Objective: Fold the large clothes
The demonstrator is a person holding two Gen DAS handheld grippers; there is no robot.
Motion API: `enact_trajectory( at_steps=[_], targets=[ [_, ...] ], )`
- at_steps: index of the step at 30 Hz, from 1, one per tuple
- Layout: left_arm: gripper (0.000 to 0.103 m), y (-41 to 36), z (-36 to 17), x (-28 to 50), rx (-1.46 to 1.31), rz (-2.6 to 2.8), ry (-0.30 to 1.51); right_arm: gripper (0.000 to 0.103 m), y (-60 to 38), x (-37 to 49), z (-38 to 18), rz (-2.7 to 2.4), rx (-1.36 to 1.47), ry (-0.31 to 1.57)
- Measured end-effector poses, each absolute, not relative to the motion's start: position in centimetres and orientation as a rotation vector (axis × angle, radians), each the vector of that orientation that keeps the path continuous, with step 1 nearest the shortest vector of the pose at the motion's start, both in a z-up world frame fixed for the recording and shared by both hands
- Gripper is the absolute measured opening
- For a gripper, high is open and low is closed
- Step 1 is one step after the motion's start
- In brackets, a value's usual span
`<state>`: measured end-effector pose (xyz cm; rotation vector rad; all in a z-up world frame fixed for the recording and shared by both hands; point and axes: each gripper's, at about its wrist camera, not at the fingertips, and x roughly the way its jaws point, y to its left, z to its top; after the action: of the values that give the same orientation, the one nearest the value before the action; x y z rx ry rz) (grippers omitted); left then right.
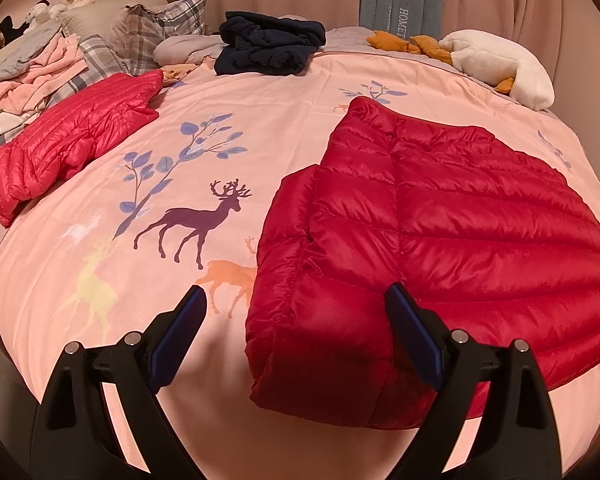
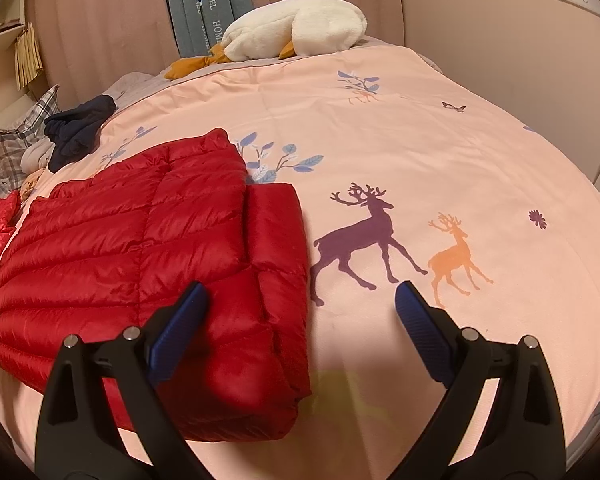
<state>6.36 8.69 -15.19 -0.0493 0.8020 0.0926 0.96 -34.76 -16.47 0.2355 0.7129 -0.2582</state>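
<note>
The red jacket (image 1: 440,220) lies flat on the bed (image 1: 180,160) with sleeves folded in, ready for the next fold — so both tools, left (image 1: 296,300) and right (image 2: 302,298), hover spread, pinching nothing.

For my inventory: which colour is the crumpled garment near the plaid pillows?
Dark navy garment; clearest in the left wrist view.

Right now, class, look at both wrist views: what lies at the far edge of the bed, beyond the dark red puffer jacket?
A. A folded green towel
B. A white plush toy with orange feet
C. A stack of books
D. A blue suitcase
B: a white plush toy with orange feet lies along the far edge of the pink deer-print bedspread, past the dark red puffer jacket.
</note>
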Motion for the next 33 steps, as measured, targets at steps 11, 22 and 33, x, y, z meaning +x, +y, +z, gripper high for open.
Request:
enact_trajectory(
  at_steps=[11, 22, 33],
  targets=[
    [0.092, 8.71, -15.26, 6.34, -0.049, 0.095, 0.804, 0.096, -34.73, 0.93, -16.49, -0.259, 0.235, 0.713],
    [0.092, 8.90, -15.30, 6.21, -0.048, 0.095, 0.804, 0.096, -34.86, 0.89, -16.51, -0.259, 0.237, 0.713],
    [0.092, 8.96, -15.30, 6.18, -0.048, 0.096, 0.804, 0.096, -34.90, 0.93, -16.51, -0.259, 0.237, 0.713]
  ],
)
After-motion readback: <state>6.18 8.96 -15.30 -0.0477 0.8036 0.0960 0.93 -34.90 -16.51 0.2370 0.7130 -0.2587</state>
